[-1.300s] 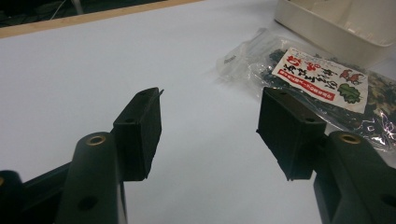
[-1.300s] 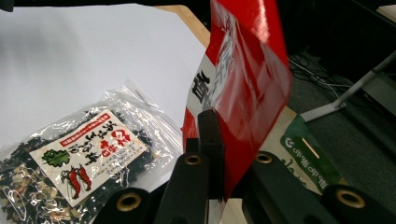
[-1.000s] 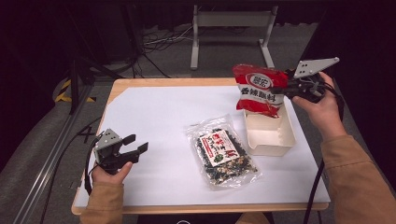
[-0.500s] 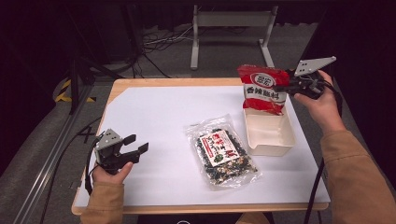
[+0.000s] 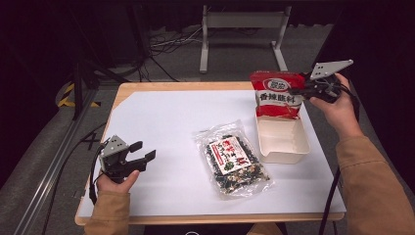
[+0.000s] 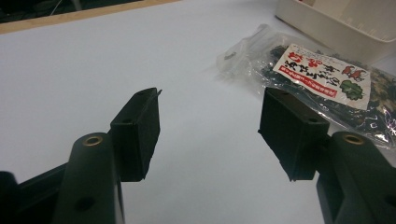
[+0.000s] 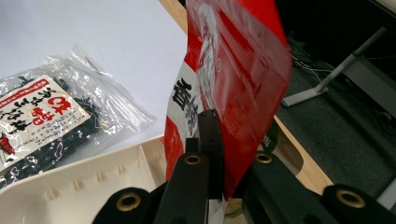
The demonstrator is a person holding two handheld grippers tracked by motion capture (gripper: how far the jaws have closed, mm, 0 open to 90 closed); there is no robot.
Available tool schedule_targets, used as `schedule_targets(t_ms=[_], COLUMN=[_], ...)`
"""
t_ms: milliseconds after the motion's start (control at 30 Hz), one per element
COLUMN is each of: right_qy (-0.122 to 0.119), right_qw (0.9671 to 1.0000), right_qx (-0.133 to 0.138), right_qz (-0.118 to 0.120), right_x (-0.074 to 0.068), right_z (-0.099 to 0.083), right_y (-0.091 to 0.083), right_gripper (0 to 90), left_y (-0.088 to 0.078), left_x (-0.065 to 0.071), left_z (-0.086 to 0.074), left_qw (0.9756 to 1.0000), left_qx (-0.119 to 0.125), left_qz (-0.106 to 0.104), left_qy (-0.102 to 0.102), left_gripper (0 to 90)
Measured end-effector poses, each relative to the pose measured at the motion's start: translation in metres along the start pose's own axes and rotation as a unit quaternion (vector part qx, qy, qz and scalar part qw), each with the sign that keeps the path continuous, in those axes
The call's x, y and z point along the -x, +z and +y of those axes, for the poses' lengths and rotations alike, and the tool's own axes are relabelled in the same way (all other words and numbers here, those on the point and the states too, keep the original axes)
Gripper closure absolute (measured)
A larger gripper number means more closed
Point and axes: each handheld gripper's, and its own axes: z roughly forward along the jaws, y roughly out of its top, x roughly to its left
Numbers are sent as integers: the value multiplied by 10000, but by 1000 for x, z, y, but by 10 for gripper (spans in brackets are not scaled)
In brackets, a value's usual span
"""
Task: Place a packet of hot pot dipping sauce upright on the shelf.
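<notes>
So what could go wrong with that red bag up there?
The right tool pinches the red bag only by its edge, so it might slip or swing. The bag hangs over the far end of the white tray, near the table's edge; dropped badly, it could miss the tray. The clear snack bag lies right beside the tray and could get bumped.

white table (image 5: 161, 122): clear packet (image 5: 234, 160), cream tray (image 5: 283, 142)
</notes>
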Motion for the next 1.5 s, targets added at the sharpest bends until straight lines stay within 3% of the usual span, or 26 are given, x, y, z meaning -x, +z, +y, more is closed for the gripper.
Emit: schedule_targets(t_ms=[533,800,867,1033,1133,1300,1367,1433,1500], right_qy=[85,507,782,1059,1110,1170,1449,1498,1633], right_qw=[9997,9985,9967,9941,9936,9927,9889,9881,9857], right_qx=[-230,-218,-206,-190,-130,-173,-113,-118,-18], right_qz=[82,-6,-82,-150,-158,-252,-315,-338,-406], right_x=[-6,-4,-4,-3,-5,-8,-10,-11,-13], right_z=[-15,-32,-43,-59,-63,-63,-66,-66,-67], right_y=[27,27,25,22,21,21,19,18,15], right_gripper=[886,885,885,885,881,820,717,688,613], left_y=[0,2,3,5,7,13,17,19,24], left_x=[0,2,3,6,6,8,8,8,11], left_z=[0,0,0,1,3,5,6,7,8], left_qw=[10000,9999,9999,9992,9991,9994,9993,9991,9981], left_qx=[3,36,41,204,296,105,46,38,54], left_qz=[-14,55,63,138,50,-15,-71,-169,-281], left_qy=[0,97,141,330,301,320,362,388,543], left_gripper=[384,354,353,327,326,324,300,287,250])
